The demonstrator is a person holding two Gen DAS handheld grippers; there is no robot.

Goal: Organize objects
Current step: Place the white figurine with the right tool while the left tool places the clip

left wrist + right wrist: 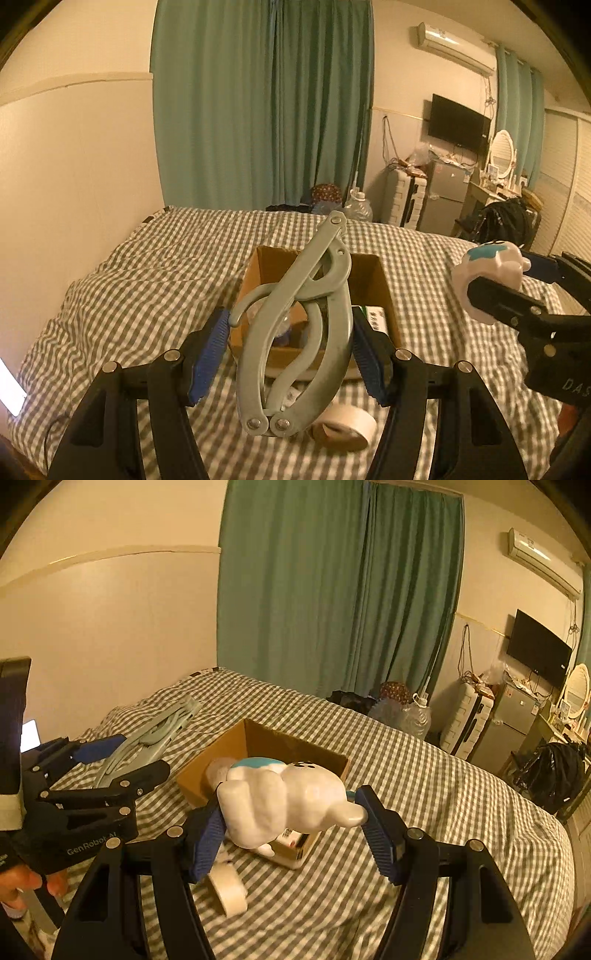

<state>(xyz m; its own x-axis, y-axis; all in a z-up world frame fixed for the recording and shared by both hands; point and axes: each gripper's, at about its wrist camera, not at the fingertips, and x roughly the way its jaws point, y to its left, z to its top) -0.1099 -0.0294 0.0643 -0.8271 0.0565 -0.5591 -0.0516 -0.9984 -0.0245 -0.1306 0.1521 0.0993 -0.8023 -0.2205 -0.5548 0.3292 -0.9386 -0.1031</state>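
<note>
The folding hanger (295, 328) is hanging pinched between the fingers of the left gripper (290, 345), above the open cardboard box (373, 273) on the checked bed (122, 288). The right gripper (291, 825) is clamping a white figurine (284, 801) beside the box, over a tape roll (229, 890).

Green curtain (258, 103) fills upper centre, air conditioner (452, 46) upper right, wall TV (458, 122) below it, small grey fridge (445, 194) and white suitcase (404, 199) right of centre (clutter on top), oval mirror (502, 151) far right, checked bedspread (129, 280) across lower frame
</note>
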